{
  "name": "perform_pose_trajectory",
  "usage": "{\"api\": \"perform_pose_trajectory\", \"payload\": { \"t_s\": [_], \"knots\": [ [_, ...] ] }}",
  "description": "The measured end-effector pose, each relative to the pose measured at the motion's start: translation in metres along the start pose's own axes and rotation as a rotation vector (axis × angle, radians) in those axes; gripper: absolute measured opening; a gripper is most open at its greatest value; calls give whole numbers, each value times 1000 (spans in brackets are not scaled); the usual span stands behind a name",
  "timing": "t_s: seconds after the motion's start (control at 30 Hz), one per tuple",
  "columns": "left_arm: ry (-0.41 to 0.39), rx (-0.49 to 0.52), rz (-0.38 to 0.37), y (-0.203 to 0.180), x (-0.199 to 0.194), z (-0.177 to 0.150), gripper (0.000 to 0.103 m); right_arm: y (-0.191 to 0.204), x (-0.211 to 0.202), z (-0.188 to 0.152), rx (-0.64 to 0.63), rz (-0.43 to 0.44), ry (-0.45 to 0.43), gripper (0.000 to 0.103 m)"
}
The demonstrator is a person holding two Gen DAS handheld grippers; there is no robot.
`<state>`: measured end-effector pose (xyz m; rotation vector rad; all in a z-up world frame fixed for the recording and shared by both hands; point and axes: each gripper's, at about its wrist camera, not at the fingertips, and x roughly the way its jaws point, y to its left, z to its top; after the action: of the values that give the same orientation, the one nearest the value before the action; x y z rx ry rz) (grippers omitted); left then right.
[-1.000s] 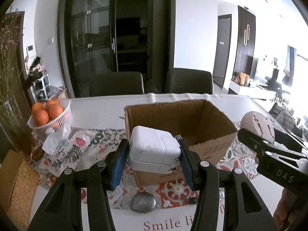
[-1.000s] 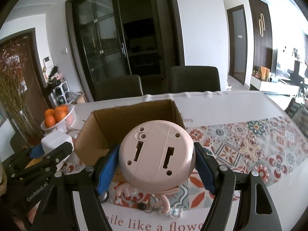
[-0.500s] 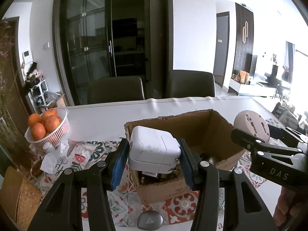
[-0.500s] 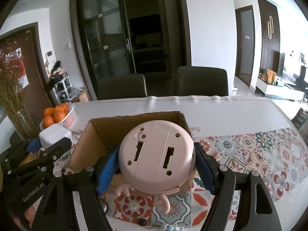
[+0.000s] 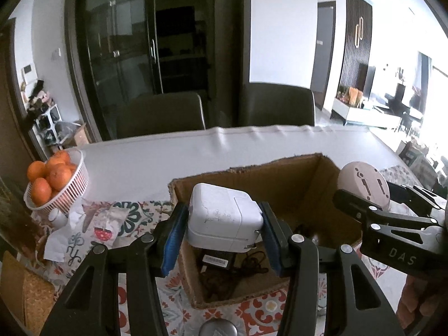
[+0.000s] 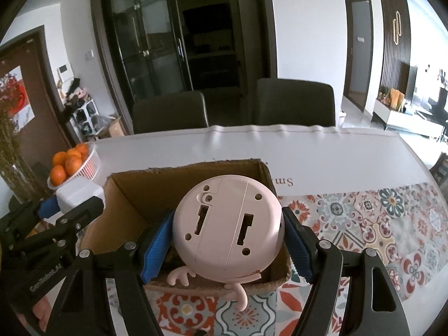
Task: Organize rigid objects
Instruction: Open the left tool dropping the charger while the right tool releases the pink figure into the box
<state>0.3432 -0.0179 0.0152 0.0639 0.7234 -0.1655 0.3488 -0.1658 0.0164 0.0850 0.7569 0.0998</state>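
Observation:
My left gripper (image 5: 222, 239) is shut on a white power adapter (image 5: 224, 221) and holds it over the near left part of an open cardboard box (image 5: 252, 176). A black adapter with cables (image 5: 221, 261) lies inside the box. My right gripper (image 6: 228, 245) is shut on a round pink clock (image 6: 226, 224), back side facing me, above the box's near edge (image 6: 196, 172). The right gripper with the clock also shows in the left wrist view (image 5: 364, 187); the left gripper with the adapter shows in the right wrist view (image 6: 75, 196).
A white basket of oranges (image 5: 56, 179) stands at the left with crumpled paper (image 5: 70, 232) beside it. A grey rounded object (image 5: 218, 329) lies in front of the box. Two dark chairs (image 5: 277, 103) stand behind the table. The patterned tablecloth (image 6: 378, 224) stretches right.
Both grippers have risen and moved forward over the box with their objects. The box interior has come into view below them.

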Motion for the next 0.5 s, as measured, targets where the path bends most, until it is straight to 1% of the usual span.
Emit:
{"api": "perform_pose_trajectory", "payload": {
  "t_s": [0.2, 0.27, 0.4, 0.5],
  "knots": [
    [63, 7, -15, -1, 18, -3, 50, -4, 20, -3, 7, 0, 59, 75],
    [72, 10, -12, -2, 22, -4, 50, -6, 26, -4, 14, 2, 78, 75],
    [99, 3, -17, -2, 26, -5, 51, -8, 29, -6, 21, 11, 86, 75],
    [102, -7, -21, -2, 26, -5, 52, -9, 27, -5, 21, 7, 81, 76]
  ]
}}
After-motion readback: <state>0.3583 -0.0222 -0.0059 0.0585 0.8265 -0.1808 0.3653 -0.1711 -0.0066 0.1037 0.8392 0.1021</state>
